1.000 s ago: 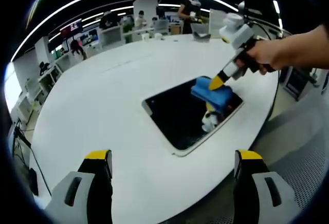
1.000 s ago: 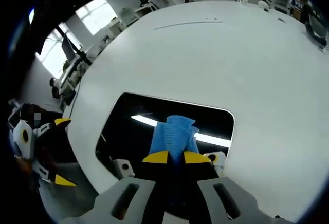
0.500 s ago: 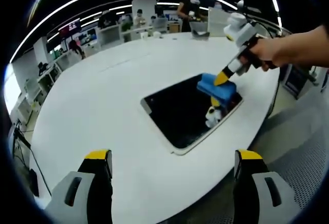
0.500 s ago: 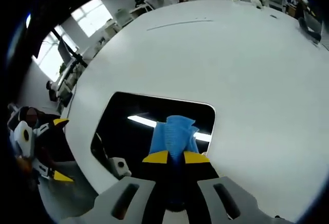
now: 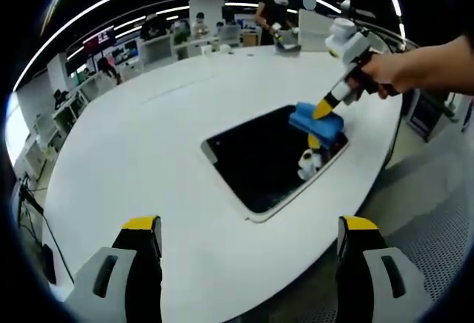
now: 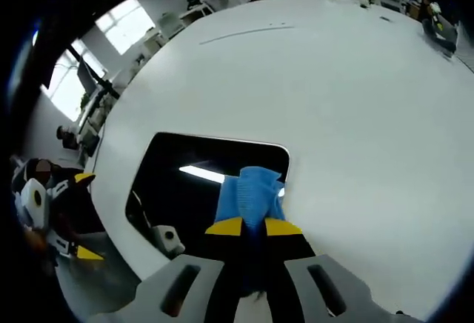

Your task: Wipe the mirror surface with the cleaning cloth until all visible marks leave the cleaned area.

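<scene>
The rectangular dark mirror with rounded corners and a pale rim (image 5: pixel 266 160) lies flat on a large white oval table (image 5: pixel 141 152), near the table's right edge. Its glass reflects a ceiling light strip (image 6: pixel 201 174). The room is an open office with curved ceiling lights, desks and several people at the far side.

In the left gripper view, the right gripper (image 5: pixel 324 108) comes in from the right, held by a person's hand (image 5: pixel 385 75). Its yellow-tipped jaws are clenched on the folded blue cleaning cloth (image 5: pixel 317 121), which rests on the mirror at its far right corner. The reflection of the gripper appears in the glass just below the cloth. The left gripper (image 5: pixel 248 238) hangs near the viewer, off the mirror, its jaws spread wide with nothing between them.

The right gripper view looks along the gripper's own jaws (image 6: pixel 252 227), closed on the cloth (image 6: pixel 252 197), which touches the mirror's corner (image 6: pixel 285 149). The left gripper (image 6: pixel 63 215) shows at that view's left edge, beyond the table rim. Whether any marks are on the glass cannot be told; the surface is too dark and small.

Wide bare tabletop lies left and far of the mirror; on the near right the table edge runs close beside the mirror's rim.
</scene>
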The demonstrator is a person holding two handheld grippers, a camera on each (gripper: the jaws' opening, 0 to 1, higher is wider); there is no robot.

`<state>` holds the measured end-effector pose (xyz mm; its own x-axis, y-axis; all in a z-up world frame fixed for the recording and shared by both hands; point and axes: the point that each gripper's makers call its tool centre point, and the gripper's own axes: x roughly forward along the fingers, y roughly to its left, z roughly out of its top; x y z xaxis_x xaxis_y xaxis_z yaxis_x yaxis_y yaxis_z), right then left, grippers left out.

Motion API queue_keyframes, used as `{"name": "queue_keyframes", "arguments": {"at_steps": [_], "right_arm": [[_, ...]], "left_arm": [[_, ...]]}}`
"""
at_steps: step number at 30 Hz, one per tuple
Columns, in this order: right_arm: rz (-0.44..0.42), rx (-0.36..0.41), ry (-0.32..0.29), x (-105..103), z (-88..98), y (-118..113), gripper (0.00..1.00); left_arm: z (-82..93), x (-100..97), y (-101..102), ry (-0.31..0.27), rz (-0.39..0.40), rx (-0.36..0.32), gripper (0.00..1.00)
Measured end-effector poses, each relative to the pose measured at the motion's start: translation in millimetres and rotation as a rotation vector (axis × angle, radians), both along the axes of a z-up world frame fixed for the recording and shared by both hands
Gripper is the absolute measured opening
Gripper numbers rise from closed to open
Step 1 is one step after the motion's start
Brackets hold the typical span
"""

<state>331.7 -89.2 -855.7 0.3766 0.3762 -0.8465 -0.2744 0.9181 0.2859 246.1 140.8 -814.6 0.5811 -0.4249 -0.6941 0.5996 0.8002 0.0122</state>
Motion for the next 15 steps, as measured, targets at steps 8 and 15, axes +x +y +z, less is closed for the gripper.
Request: {"name": "queue_keyframes", "arguments": {"at_steps": [8,15], "right_arm": [[-0.011,-0.022,0.011,-1.4,0.0,-6.0,0.03],[-0.01,-0.037,0.021,-1.2,-0.5,-10.2,0.03]], "left_arm": [[-0.8,-0.2,-0.8,0.003,-0.005,0.003,0.99],[-0.3,0.9,0.0,0.0,0.001,0.002,0.99]]}}
